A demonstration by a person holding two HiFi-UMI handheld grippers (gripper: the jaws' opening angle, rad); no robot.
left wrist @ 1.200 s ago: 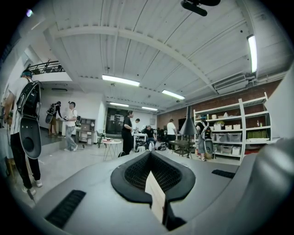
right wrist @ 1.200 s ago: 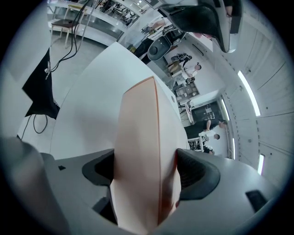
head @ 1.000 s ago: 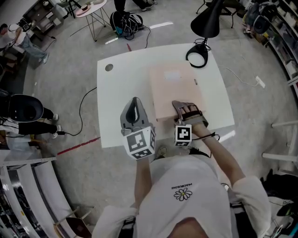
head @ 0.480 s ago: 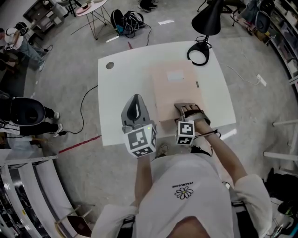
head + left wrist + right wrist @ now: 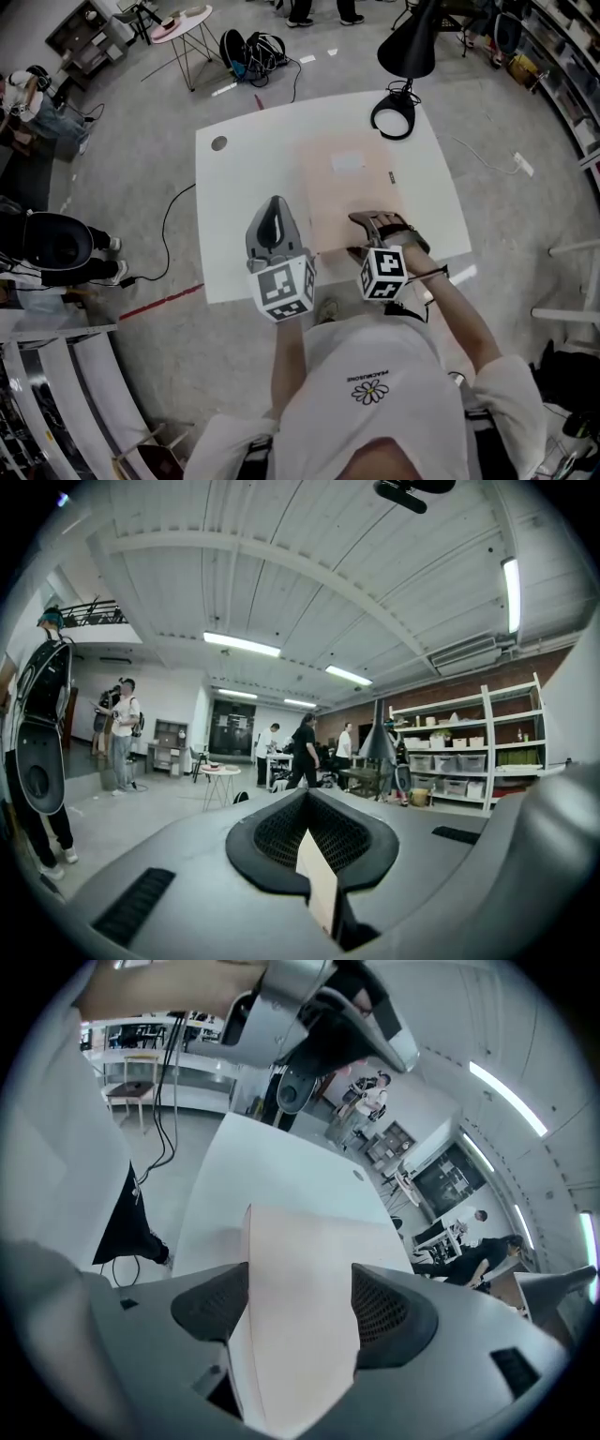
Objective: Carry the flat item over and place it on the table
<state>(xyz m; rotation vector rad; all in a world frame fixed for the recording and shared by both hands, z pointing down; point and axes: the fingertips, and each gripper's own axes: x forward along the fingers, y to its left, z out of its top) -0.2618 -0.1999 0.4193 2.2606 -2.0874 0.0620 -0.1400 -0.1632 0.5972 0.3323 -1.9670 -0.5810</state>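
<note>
Pink item: a pale-pink flat rectangular sheet (image 5: 342,197) lies flat on the white rectangular table (image 5: 239,211). It sits right of the table's middle, with its long sides running from the table's near edge toward the far edge.
Label: a small white rectangular label (image 5: 347,161) sits on the half of the sheet nearer the table's far edge.
Right tool: the grey two-jaw right gripper (image 5: 354,234) is at the table's near edge, over the sheet's near end and rolled partly onto its side.
Right jaws: apart. In the right gripper view the black pads (image 5: 394,1316) stand one on each side of the sheet (image 5: 300,1288). The sheet's face spans the gap and runs back into the gripper's throat. Whether either pad presses on it cannot be told.
Left tool: the grey two-jaw left gripper (image 5: 272,216) is held above the table's near edge, left of the sheet and apart from it, nose tilted up toward the room.
Left jaws: together, the pads meeting in a black diamond outline (image 5: 309,827). A pale thin strip (image 5: 319,883) shows at the seam, and it cannot be told whether it is part of the tool.
Marker cubes: one on each tool, off the table's near edge, left (image 5: 279,291) and right (image 5: 386,274).
Lamp: a black desk lamp with cone shade (image 5: 406,47) stands at the table's far right corner, apart from the sheet.
Cap: a small grey round cap (image 5: 218,142) sits near the table's far left corner.
</note>
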